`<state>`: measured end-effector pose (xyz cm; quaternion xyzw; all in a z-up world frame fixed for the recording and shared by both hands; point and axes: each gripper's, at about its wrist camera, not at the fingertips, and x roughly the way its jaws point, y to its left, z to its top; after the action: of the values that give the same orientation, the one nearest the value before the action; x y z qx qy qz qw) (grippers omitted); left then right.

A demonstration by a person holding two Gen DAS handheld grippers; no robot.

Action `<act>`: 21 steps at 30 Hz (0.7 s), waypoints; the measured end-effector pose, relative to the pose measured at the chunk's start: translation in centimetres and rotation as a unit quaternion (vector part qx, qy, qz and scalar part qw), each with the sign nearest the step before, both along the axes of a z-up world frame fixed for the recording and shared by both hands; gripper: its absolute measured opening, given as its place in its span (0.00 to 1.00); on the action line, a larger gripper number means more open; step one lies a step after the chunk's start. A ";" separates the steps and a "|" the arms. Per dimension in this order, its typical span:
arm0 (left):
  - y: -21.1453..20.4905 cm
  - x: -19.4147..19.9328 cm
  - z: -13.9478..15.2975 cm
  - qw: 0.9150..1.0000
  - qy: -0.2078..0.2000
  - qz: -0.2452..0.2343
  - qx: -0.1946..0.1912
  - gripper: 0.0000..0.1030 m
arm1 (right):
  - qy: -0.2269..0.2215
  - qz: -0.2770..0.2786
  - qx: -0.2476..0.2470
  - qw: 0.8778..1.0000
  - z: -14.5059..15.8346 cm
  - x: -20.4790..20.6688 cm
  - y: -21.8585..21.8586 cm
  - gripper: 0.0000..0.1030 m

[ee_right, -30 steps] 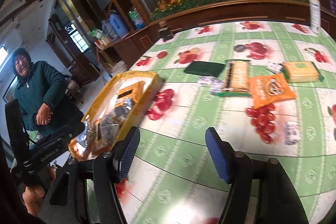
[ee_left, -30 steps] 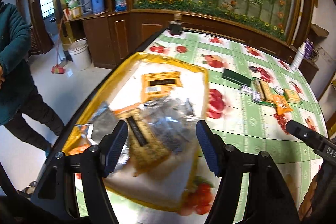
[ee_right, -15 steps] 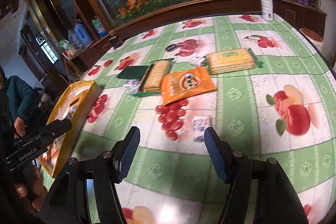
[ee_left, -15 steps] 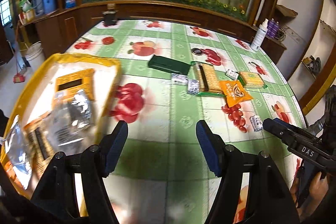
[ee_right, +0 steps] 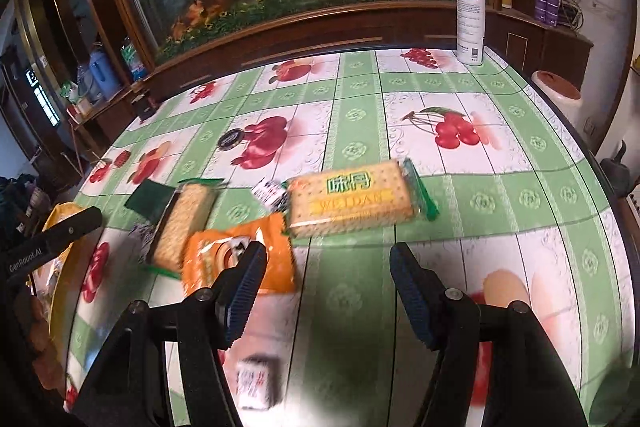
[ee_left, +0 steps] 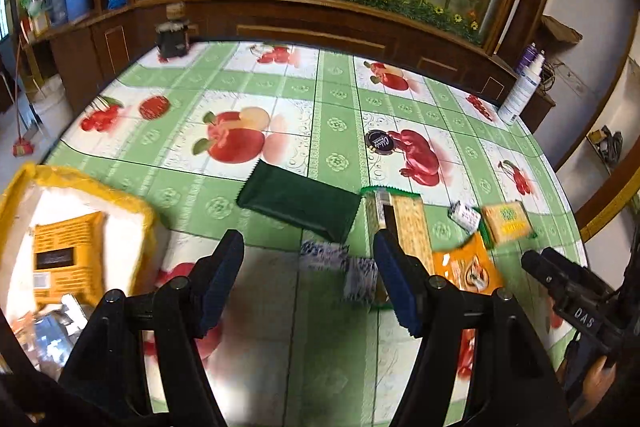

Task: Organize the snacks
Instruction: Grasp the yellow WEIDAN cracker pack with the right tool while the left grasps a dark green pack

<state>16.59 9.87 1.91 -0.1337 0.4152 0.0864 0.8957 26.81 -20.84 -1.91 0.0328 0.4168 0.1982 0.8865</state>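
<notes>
Both claws are spread and hold nothing. The left gripper (ee_left: 308, 279) hangs over the fruit-print tablecloth (ee_left: 248, 95), with a small black-and-white candy packet (ee_left: 340, 263) lying between its jaws but not touched. The right gripper (ee_right: 324, 291) hovers low in its frame, its left finger (ee_right: 244, 291) overlapping the near edge of an orange snack bag (ee_right: 240, 247); nothing is pinched.

The loose snacks sit in a cluster mid-table. In the left view a dark green packet (ee_left: 298, 205) lies just above the jaws, a long cracker sleeve (ee_left: 400, 223) to its right, and a square cracker pack (ee_left: 506, 221) further right. In the right view that square pack (ee_right: 352, 201) fills the centre of the frame, and another small wrapped candy (ee_right: 256, 381) lies at the bottom between the gripper's arms. The yellow tray (ee_left: 80, 183), at the left edge of the left view, already holds an orange packet (ee_left: 66, 257) and some foil wrappers, so it looks like the collecting place.

The step in hand appears to be reaching for the next item. To do it well, each claw should settle on one target, line its jaws across the packet's narrow side, and come down squarely before closing. Thin crinkly wrappers may slide or fold, so a grip on an edge seam could be steadier. The frames are blurred, so a pause before closing would probably help.
</notes>
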 end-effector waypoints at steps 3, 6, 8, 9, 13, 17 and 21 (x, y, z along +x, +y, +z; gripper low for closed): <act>0.3 2.1 -1.4 0.999 0.018 0.014 -0.036 0.64 | -0.002 -0.005 -0.009 1.000 -0.5 1.3 0.4 0.65; 0.7 3.8 -2.3 0.997 0.026 0.042 -0.060 0.64 | 0.000 -0.003 -0.003 1.000 -0.9 2.3 0.6 0.65; 0.9 5.0 -2.7 0.996 0.028 0.059 -0.067 0.64 | -0.006 -0.003 -0.007 1.000 -1.1 2.7 0.8 0.65; 0.8 5.7 -2.9 0.995 0.035 0.069 -0.061 0.64 | -0.009 0.001 -0.007 1.000 -1.1 3.0 1.0 0.65; 0.5 7.4 -3.3 0.995 0.047 0.087 -0.013 0.64 | -0.016 0.014 -0.020 1.000 -1.3 4.4 1.7 0.65; -1.0 8.1 -4.0 0.994 0.067 0.060 0.066 0.65 | -0.015 0.019 -0.024 0.999 -1.3 6.3 2.1 0.66; -2.6 6.6 -4.4 0.990 0.069 0.009 0.123 0.63 | -0.003 0.050 -0.056 0.997 -1.9 7.2 4.2 0.68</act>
<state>23.22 7.25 -2.44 -0.0195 0.4609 0.1538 0.8738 33.97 -16.65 -3.79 -0.0381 0.4255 0.2185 0.8773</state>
